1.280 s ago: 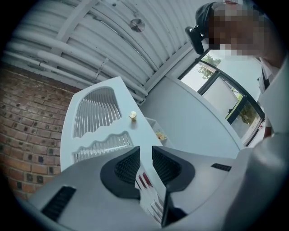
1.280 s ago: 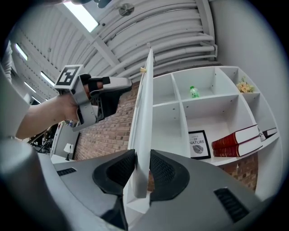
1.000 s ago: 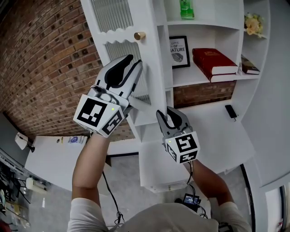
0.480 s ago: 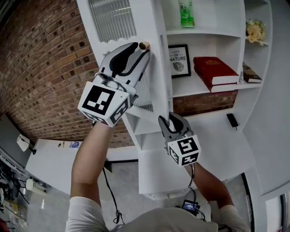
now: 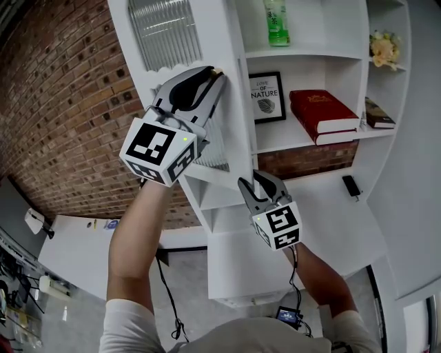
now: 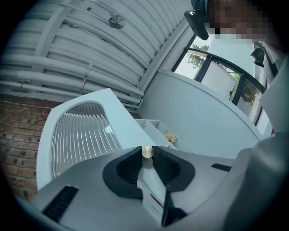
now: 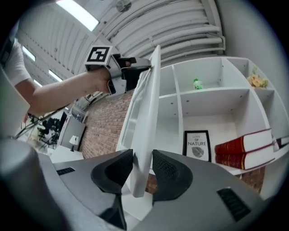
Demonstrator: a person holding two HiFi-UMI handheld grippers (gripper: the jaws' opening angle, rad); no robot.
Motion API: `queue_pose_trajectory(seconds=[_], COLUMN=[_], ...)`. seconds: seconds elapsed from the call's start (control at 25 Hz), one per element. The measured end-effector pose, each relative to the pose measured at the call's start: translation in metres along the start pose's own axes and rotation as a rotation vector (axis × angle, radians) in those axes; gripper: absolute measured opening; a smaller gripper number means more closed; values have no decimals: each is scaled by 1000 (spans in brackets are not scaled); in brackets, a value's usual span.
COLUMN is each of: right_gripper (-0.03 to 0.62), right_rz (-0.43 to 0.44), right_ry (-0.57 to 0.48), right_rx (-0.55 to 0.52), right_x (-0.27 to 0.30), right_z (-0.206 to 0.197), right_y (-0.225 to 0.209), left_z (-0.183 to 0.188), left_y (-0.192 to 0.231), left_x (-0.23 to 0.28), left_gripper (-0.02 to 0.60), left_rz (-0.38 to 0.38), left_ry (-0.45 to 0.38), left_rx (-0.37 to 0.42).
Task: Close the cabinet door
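Note:
The white cabinet door (image 5: 224, 38) with ribbed glass stands swung open toward me. Its small brass knob (image 6: 146, 152) sits between the tips of my left gripper (image 6: 146, 150), which reaches up against the door's edge (image 5: 215, 74). Those jaws are closing and the tips touch the knob on both sides. Lower down, my right gripper (image 5: 256, 180) straddles the door's bottom edge (image 7: 143, 135). Its jaws (image 7: 142, 155) are opening, and the pads stand just off the door's two faces.
Open shelves hold a green bottle (image 5: 277, 21), a framed print (image 5: 267, 96), a red book (image 5: 324, 114) and flowers (image 5: 384, 48). A small black object (image 5: 351, 186) lies on the white counter. A brick wall (image 5: 62, 103) stands to the left.
My left gripper has risen from the lower glass panel to the knob, which now sits between its tips. The right gripper has stayed at the door's bottom edge.

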State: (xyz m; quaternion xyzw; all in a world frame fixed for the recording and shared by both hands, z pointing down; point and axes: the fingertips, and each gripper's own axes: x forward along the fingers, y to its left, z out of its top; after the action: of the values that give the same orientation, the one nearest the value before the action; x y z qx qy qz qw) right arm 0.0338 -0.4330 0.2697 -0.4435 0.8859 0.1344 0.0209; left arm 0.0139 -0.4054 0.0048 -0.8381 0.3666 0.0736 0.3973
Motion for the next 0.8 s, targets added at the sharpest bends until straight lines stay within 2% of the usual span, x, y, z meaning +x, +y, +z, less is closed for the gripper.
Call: queue_pose_trajectory(seconds=[0.08,0.28,0.4,0.52,0.8], right_gripper=[138,136,98,59,44], right_rz=[-42,-113,-139,-148,-135], right_ry=[-22,-146,-203,-223,-224], right_rx=[-67,-128,-167,-174,-192], right_x=[-3,-18,-22,-23,-3], right_z=[7,50,71,79,87], right_y=[-8,-29,-40,-51,-64], left_z=[-3,-10,-15,-21,-36], left_y=[0,1,2,2,7], left_x=[5,15,22,30,50], left_gripper=[77,77,77,77,77], left_rz=[2,11,18,21,27], left_ry=[9,22,29,40,72], left_rx=[-8,-17,-27,-31,-35])
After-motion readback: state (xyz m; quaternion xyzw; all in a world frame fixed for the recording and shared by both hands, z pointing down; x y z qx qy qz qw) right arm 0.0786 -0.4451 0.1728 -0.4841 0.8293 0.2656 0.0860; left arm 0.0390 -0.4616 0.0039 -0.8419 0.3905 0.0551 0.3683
